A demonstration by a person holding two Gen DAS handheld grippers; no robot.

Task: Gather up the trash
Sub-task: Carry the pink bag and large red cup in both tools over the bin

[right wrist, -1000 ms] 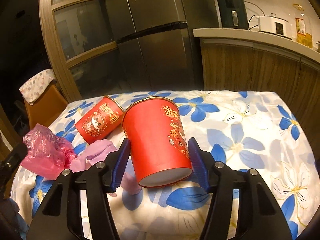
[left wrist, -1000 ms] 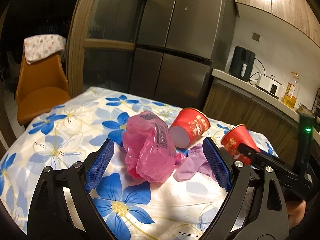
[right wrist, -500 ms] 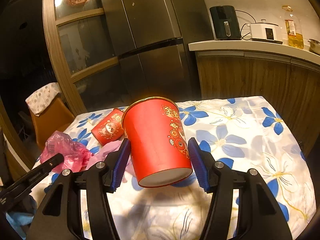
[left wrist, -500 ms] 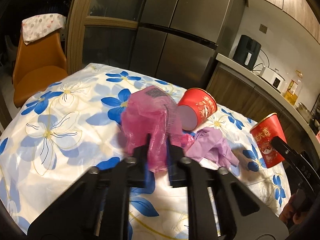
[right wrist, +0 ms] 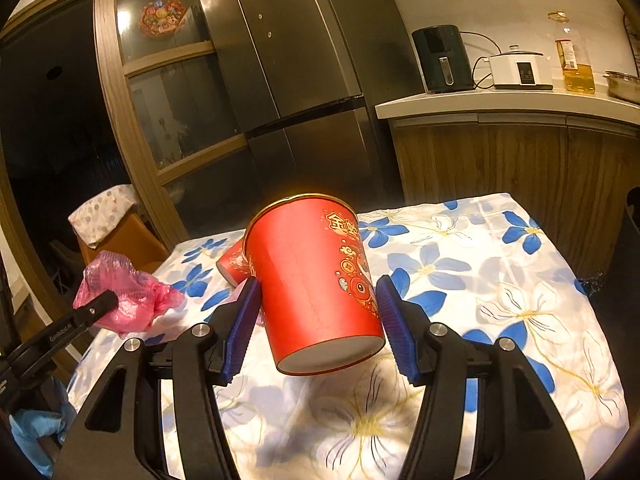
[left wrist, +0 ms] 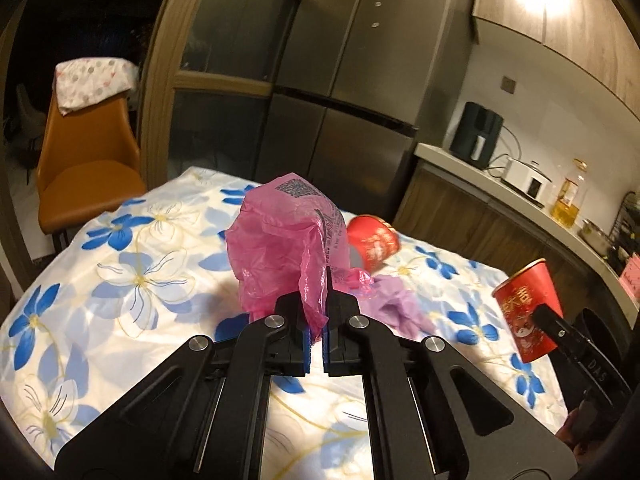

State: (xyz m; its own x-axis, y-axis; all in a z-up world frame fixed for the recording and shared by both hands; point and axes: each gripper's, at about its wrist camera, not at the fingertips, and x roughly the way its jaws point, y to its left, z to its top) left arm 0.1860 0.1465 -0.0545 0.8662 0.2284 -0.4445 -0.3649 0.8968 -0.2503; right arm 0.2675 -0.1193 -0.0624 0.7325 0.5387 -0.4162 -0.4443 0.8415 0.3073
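My left gripper (left wrist: 316, 320) is clenched on the pink bag (left wrist: 280, 244), lifted above the table (left wrist: 120, 280); my right gripper (right wrist: 316, 320) fingers grasp the red cup (right wrist: 316, 280) aloft

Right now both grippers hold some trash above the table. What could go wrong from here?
1. The left gripper pinches only a thin fold of the pink bag; the film may slip out or tear.
2. The right gripper holds the red cup tilted, by its smooth sides; it could slide down and fall on the tablecloth.
3. A second cup and a purple glove lie close below; the hanging bag might drag them.
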